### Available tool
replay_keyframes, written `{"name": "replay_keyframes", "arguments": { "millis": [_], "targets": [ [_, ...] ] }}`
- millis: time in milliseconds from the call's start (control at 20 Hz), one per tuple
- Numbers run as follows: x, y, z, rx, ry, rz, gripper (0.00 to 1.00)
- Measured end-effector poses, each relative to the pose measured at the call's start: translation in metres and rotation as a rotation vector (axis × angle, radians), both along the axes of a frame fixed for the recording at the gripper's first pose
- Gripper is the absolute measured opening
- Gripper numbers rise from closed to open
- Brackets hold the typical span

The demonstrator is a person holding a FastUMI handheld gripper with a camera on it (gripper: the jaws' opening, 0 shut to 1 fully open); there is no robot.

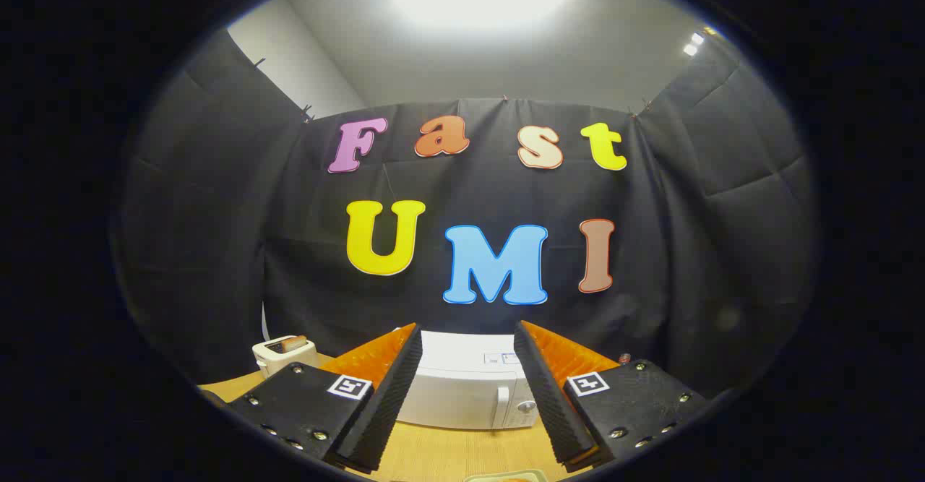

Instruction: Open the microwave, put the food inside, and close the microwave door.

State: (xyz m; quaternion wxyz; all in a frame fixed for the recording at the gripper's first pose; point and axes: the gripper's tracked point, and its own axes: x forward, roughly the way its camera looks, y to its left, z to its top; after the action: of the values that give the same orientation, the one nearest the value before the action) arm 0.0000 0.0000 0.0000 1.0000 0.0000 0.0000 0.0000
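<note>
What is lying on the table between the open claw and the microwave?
In the gripper view, only bare wooden table lies between the open, empty claw and the shut white microwave ahead.

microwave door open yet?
No: the microwave door sits flush and closed beyond the open, empty fingers of the hand-held gripper.
</note>
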Motion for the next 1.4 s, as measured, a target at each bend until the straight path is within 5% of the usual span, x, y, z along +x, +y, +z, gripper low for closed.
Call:
{"name": "replay_keyframes", "arguments": {
  "millis": [950,1400],
  "targets": [
    [0.029,-0.031,-0.008,-0.030,-0.046,-0.052,0.84],
    [0.071,-0.041,-0.084,-0.036,0.005,-0.050,0.83]
  ]
}}
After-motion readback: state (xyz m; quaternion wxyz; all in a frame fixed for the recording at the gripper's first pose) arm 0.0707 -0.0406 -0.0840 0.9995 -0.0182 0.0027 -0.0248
